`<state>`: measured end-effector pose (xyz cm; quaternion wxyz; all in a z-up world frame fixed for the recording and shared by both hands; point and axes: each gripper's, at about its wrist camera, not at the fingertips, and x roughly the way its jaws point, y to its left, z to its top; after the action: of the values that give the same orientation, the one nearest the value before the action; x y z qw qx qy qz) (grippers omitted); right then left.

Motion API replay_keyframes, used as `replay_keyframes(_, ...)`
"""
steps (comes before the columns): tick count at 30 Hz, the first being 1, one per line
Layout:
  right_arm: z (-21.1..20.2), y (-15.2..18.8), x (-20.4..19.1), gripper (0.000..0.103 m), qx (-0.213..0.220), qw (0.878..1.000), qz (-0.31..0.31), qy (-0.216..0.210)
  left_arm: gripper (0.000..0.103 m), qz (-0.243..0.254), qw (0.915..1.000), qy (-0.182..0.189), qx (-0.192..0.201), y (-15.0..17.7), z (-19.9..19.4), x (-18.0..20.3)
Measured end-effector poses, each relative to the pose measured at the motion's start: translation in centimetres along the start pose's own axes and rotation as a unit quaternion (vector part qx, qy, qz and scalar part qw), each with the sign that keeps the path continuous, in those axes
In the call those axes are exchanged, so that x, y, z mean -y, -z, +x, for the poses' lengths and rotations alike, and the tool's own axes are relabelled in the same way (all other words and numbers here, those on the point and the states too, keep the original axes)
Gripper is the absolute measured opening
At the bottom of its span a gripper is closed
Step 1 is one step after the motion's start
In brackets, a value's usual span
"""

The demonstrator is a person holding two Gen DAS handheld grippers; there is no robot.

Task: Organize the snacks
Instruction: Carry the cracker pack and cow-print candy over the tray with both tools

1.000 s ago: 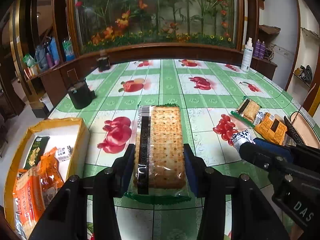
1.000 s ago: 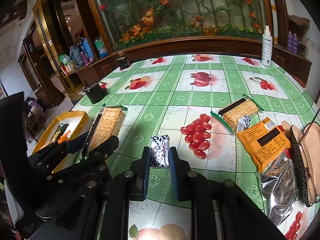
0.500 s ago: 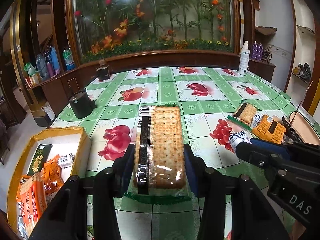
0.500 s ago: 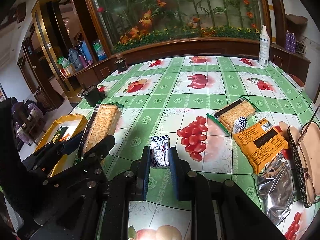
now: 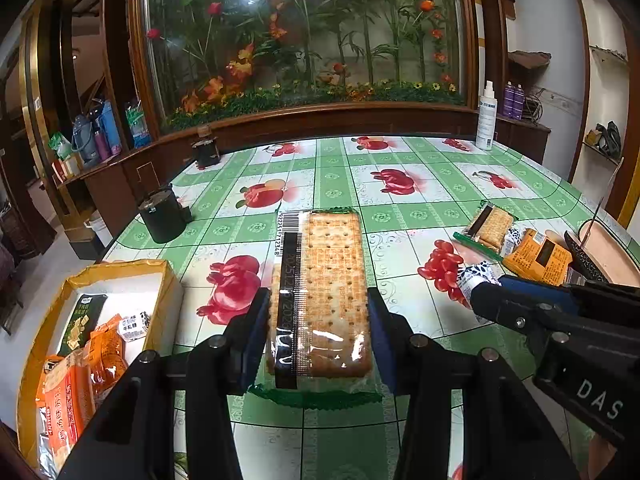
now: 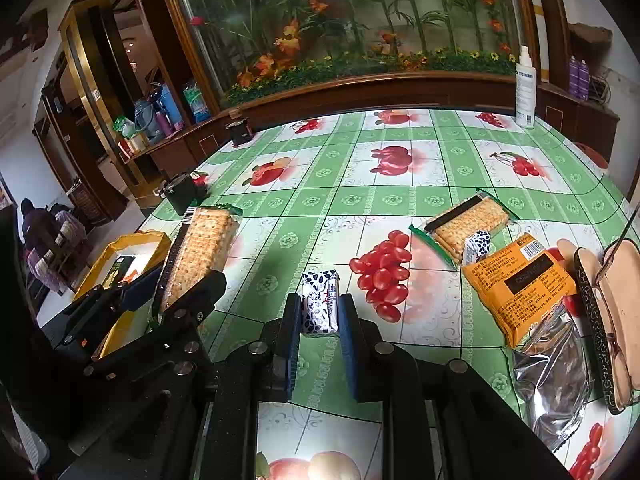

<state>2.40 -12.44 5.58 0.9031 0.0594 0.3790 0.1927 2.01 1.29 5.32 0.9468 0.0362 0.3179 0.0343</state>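
Gripping a long cracker pack in my left gripper, pads pressed on both long edges, pack lifted over the green fruit-print table. My right gripper pinches a small blue-and-white sachet, jaws nearly together. Left of the table sits a yellow box with orange packets inside. Right side: a second cracker pack, an orange packet, a silver bag, an open glasses case.

Black tongs, blue pads
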Motion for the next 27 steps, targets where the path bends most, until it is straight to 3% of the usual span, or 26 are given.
replay_keyframes(16,0.1,-0.2,0.7,0.02,0.003,1.0,0.012,0.006,0.046,0.002,0.9999,-0.007,0.012,0.0,-0.5,0.2)
replay_keyframes(21,0.1,-0.2,1.4,0.02,0.007,0.999,0.032,0.023,0.046,-0.031,0.9992,0.025,-0.007,-0.1,-0.8,-1.0)
replay_keyframes(27,-1.5,0.8,0.4,0.02,0.017,0.999,0.049,0.009,0.046,-0.056,0.9971,0.05,-0.01,0.3,-4.7,-3.8)
